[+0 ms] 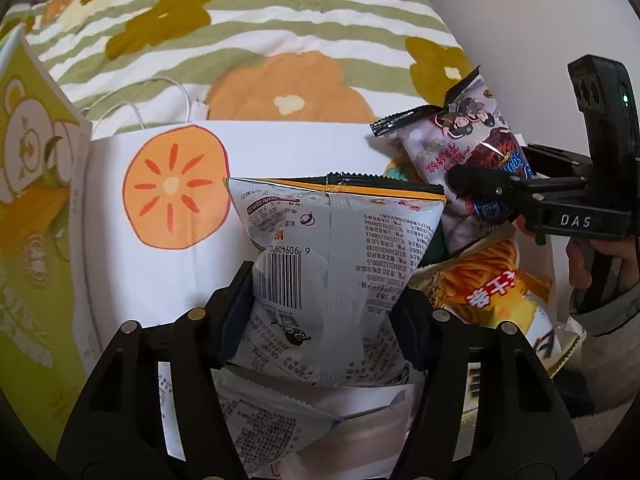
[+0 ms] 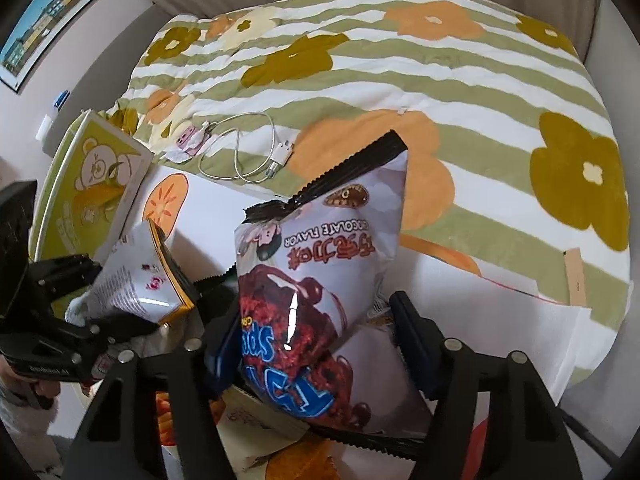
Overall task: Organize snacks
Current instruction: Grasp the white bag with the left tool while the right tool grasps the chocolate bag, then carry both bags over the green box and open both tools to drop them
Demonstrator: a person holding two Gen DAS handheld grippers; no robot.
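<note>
The left gripper [image 1: 324, 308] has its fingers closed onto a white snack bag [image 1: 340, 248], pinching its lower part from both sides; the bag stands upright with its barcode side to the camera and its black crimped seal at twelve o'clock. In the right wrist view this same bag [image 2: 132, 280] shows at nine o'clock, tilted, with the left gripper [image 2: 96, 328] on it.

The right gripper [image 2: 316, 340] has its fingers pressed against a pale purple chocolate-flavour bag [image 2: 316, 272], one pad on each side of its lower half; the bag rises tilted toward one o'clock, its black sealed edge on top. From the left wrist view that purple bag [image 1: 460, 140] sits at two o'clock of the white one, with the right gripper [image 1: 480, 188] reaching in from three o'clock and a hand [image 1: 584, 264] behind it.

Both bags stand in a white bag with an orange fruit print [image 1: 176, 184], which also holds an orange-yellow snack packet [image 1: 492, 280] at four o'clock of the white bag. A green carton with a bear drawing [image 1: 36, 184] stands at nine o'clock. Beyond, at twelve o'clock, lies a bed with a green-striped flowered quilt [image 2: 400, 64], with a white charging cable [image 2: 248, 152] on it.
</note>
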